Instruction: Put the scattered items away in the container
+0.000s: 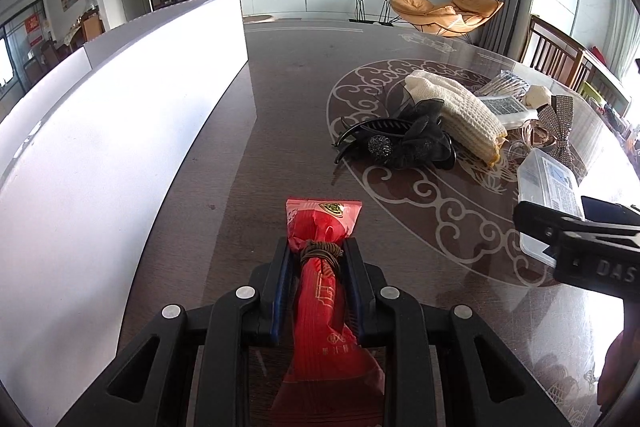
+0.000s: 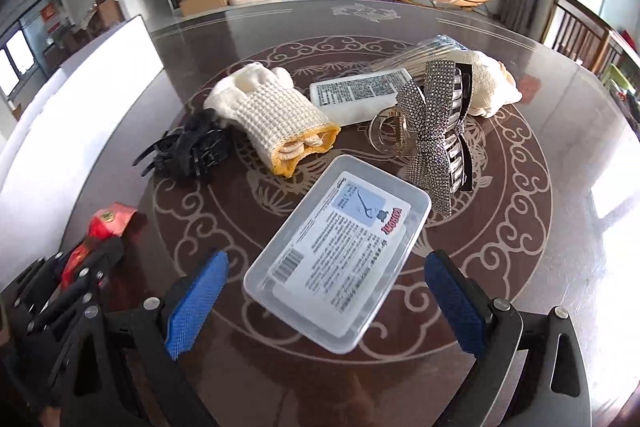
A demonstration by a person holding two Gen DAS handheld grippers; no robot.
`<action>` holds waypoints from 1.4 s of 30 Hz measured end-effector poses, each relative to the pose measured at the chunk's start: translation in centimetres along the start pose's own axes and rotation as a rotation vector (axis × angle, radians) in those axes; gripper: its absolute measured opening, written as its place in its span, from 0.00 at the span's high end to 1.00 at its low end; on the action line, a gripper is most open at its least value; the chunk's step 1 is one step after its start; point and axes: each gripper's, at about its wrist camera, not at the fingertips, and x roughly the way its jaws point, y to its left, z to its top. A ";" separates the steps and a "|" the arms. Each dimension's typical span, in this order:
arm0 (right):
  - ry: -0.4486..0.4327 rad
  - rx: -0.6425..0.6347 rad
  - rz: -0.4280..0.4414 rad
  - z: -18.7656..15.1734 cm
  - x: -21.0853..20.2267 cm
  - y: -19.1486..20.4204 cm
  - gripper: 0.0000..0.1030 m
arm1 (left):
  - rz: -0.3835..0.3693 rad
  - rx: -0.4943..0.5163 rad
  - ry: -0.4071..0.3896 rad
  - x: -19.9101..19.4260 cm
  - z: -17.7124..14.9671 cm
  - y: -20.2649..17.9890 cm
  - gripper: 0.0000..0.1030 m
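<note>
Our left gripper (image 1: 316,259) has its blue-padded jaws nearly closed on a long red plastic packet tied round with brown cord (image 1: 322,291) — the pads press on it just below the cord, and its flat printed end sticks out forward above the dark glossy table with a pale cloud pattern (image 1: 280,147). Our right gripper (image 2: 324,291) stands wide open, holding nothing; its blue pads (image 2: 196,303) flank the near end of a clear rectangular plastic box with a printed white label (image 2: 340,247), which lies flat and skewed on the table, touching neither pad.

Just beyond the box are a rhinestone bow hair clip (image 2: 432,147), a cream knitted glove with a yellow cuff (image 2: 276,115), a black claw hair clip (image 2: 188,147), a second white labelled box (image 2: 360,95) and another cream glove (image 2: 492,83) — all still scattered. The tall white-walled container (image 1: 120,127) stands along the left side of the table, near our left gripper.

To do this step well, we judge the right gripper should square up with the skewed box so the pads meet its long sides, then lower until they bracket the walls before closing; smooth plastic may slip or tip if caught by a corner. The left should lift the packet clear of the container's wall before letting go.
</note>
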 end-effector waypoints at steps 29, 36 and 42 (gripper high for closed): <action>-0.104 -0.103 0.054 -5.7 -2.4 -14.9 0.18 | -0.180 0.146 0.007 -2.0 -1.7 -10.4 0.44; -0.104 -0.103 0.053 -5.7 -2.3 -14.8 0.17 | -0.118 0.146 0.036 -1.5 -1.6 -10.1 0.22; -0.101 -0.106 0.056 -5.6 -2.2 -14.7 0.15 | -0.124 0.156 0.074 -1.0 -1.5 -10.3 0.00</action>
